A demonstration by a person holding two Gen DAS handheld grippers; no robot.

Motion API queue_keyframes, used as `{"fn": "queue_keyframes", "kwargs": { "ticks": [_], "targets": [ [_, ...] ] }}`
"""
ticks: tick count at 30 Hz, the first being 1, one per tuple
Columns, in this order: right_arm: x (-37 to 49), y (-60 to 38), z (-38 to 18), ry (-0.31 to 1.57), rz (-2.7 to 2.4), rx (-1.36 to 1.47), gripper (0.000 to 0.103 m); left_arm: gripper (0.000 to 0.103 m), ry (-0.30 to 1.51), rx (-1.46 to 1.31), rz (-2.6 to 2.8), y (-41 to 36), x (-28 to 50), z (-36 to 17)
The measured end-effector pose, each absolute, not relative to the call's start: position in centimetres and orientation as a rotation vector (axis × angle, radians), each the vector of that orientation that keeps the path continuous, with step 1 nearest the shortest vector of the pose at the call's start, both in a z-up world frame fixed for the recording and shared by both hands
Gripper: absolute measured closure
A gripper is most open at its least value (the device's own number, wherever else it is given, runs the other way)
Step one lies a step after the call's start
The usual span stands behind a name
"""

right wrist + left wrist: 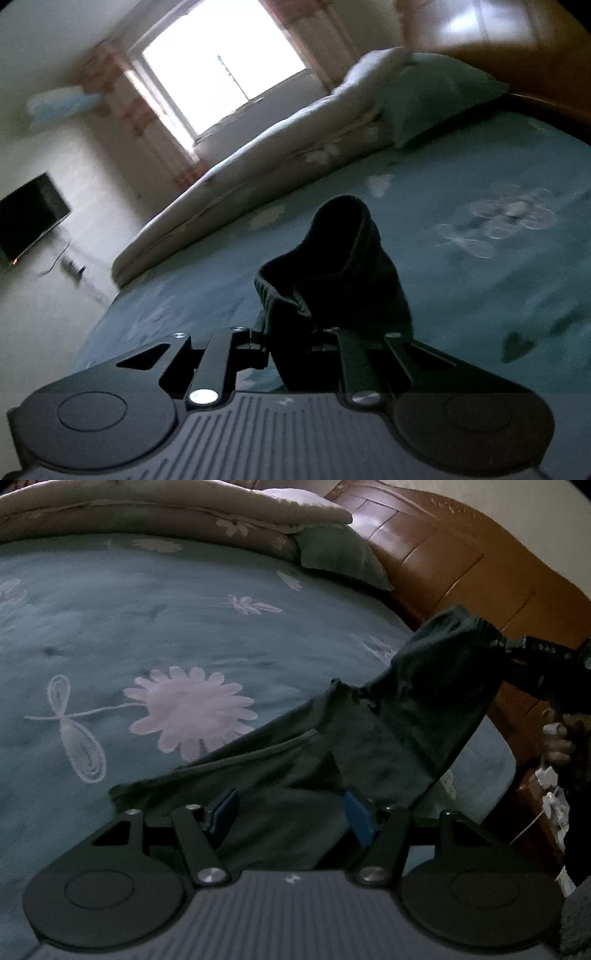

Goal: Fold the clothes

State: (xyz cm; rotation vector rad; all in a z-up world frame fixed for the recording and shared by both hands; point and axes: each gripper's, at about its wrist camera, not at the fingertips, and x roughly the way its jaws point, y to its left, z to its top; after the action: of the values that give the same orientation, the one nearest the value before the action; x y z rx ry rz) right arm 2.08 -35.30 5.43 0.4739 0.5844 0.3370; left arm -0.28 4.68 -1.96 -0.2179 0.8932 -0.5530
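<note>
Your right gripper (pixel 295 332) pinches the dark, soft fabric garment (pixel 369 738) mid-fold; your left gripper (pixel 291 812) gapes over cloth lying between its fingers. Next, likely, lay the raised end flat.

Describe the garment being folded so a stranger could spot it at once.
Start from the wide bed with the teal flowered sheet and its wooden headboard. The dark garment lies at the near edge, one gathered end lifted by the right gripper. It is the only plain, near-black cloth; the folded quilt is pale.
</note>
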Motion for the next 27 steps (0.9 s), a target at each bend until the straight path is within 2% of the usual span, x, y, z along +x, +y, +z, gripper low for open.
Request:
{"fn": "queue_keyframes", "kwargs": {
  "ticks": [17, 27],
  "targets": [
    [2.2, -22.4, 6.8, 0.694, 0.616, 0.286, 0.083, 0.04, 0.9, -0.262, -0.549, 8.7, -2.6, -2.9],
    [0.4, -14.9, 5.8, 0.724, 0.776, -0.076, 0.083, 0.04, 0.937, -0.286, -0.527, 10.0, -3.8, -4.1]
  ]
}}
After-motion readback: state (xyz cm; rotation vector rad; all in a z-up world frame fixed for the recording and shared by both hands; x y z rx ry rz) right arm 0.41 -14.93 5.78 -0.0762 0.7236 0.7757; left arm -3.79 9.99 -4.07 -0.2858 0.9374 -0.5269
